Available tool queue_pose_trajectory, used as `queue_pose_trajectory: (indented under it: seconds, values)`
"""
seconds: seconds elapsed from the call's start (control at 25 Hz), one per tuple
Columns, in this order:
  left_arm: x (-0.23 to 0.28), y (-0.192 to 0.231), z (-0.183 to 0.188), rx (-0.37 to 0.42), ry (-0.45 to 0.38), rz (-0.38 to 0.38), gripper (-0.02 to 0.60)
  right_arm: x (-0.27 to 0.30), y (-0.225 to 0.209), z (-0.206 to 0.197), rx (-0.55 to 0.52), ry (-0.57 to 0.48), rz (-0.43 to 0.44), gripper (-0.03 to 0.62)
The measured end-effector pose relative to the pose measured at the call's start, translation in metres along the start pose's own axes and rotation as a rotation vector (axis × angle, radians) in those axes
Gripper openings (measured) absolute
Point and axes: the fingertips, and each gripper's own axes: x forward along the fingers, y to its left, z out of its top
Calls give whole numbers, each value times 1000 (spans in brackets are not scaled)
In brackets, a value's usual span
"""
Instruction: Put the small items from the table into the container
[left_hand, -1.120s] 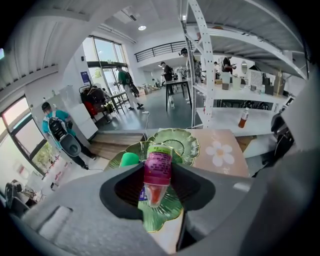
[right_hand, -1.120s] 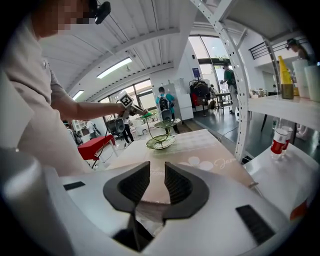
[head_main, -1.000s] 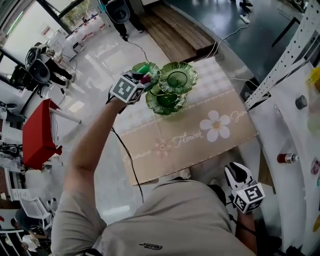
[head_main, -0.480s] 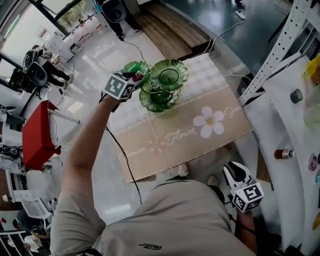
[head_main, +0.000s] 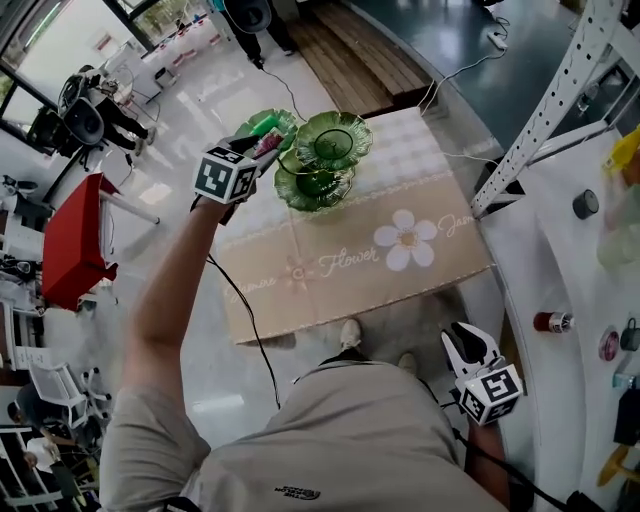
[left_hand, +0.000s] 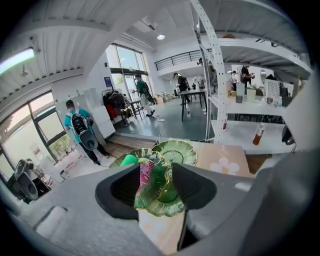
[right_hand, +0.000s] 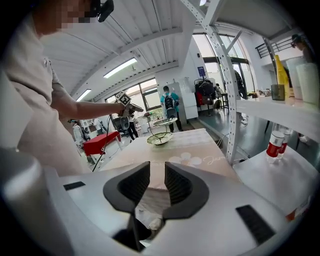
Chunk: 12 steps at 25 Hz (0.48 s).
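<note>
Left gripper (left_hand: 156, 170) rose above dish (left_hand: 176, 150) | fingers (left_hand: 125, 187) opening, pink item (left_hand: 145, 172) maybe between | right gripper (right_hand: 157, 170) fingers (right_hand: 180, 187) spread, empty

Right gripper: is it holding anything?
No. In its own view the right gripper has its jaws apart, with nothing between them.

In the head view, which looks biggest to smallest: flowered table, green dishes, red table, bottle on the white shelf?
1. flowered table
2. green dishes and red table, too alike to rank
3. bottle, smallest
</note>
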Motion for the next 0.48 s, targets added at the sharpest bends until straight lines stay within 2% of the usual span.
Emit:
queue_pose_trajectory:
  seconds: [0.2,0.36,0.48]
  values:
    - [-42,-54,6,-117,-114,8,191,-18,-17,-6,-27,8,58,101]
    - [-73,-126,-3,-184,-154,-31,190,-32,-28,-4,-68,10,121,89]
    - [-94,-186,-15,-262,-189,-75,185,-39,-33,-7,-96,15,170,81]
